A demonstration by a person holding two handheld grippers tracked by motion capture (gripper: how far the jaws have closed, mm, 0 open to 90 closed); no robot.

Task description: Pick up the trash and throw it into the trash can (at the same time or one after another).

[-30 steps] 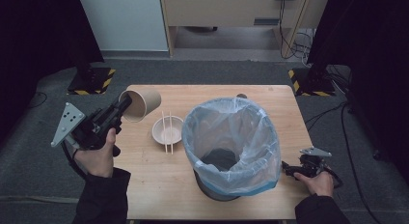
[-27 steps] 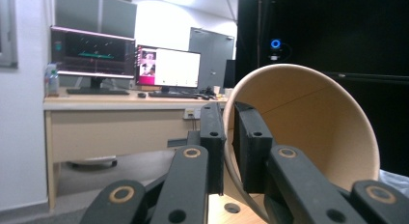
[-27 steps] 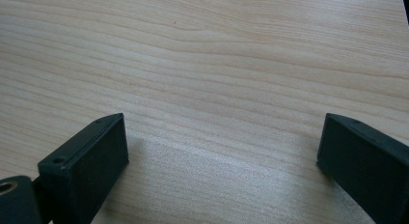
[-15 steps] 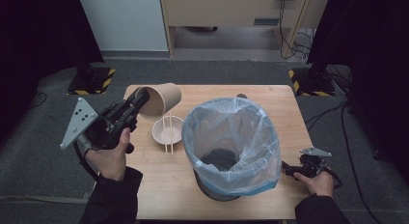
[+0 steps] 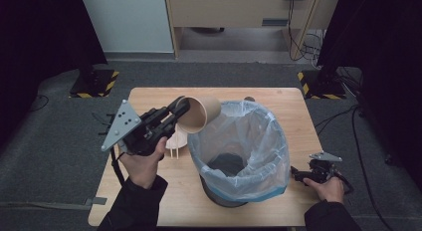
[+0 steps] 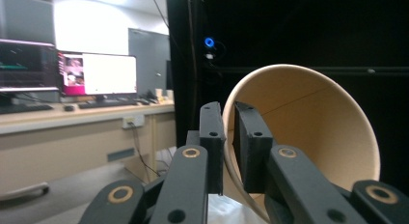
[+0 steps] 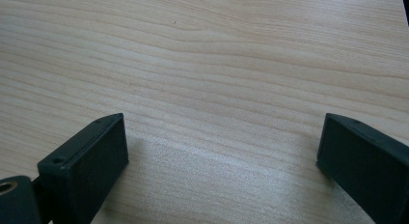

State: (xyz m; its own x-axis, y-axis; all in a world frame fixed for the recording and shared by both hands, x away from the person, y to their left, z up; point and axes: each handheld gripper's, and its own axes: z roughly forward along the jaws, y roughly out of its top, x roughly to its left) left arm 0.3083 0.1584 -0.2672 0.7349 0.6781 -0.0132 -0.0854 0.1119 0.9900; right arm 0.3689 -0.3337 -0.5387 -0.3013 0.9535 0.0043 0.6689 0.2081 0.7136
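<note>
Brown paper, smooth and tapered: from the high view, your left gripper (image 5: pixel 175 113) holds one cup (image 5: pixel 200 114) by its rim, tipped on its side above the table (image 5: pixel 149 206), its base over the near-left edge of the bin liner (image 5: pixel 271 146). That liner is one sheet of thin, crinkled translucent plastic, draped over a single round dark bin (image 5: pixel 224 167) on the pale wood. Just left of the bin lies one shallow pale bowl (image 5: pixel 175 140) with a pair of light chopsticks (image 5: pixel 173 150) across it. Your right gripper (image 5: pixel 297 174) rests low at the table's right edge, near the bin's base.

Along the left gripper view, your two black jaws stand almost together, pinching the cup's (image 6: pixel 308 132) thin wall, one inside the mouth and one outside. The cup's tan interior is matt, with one seam line visible.

In the right gripper view, your two jaws stand wide apart with nothing between them, close above the table's (image 7: pixel 217 64) fine-grained light wood.
</note>
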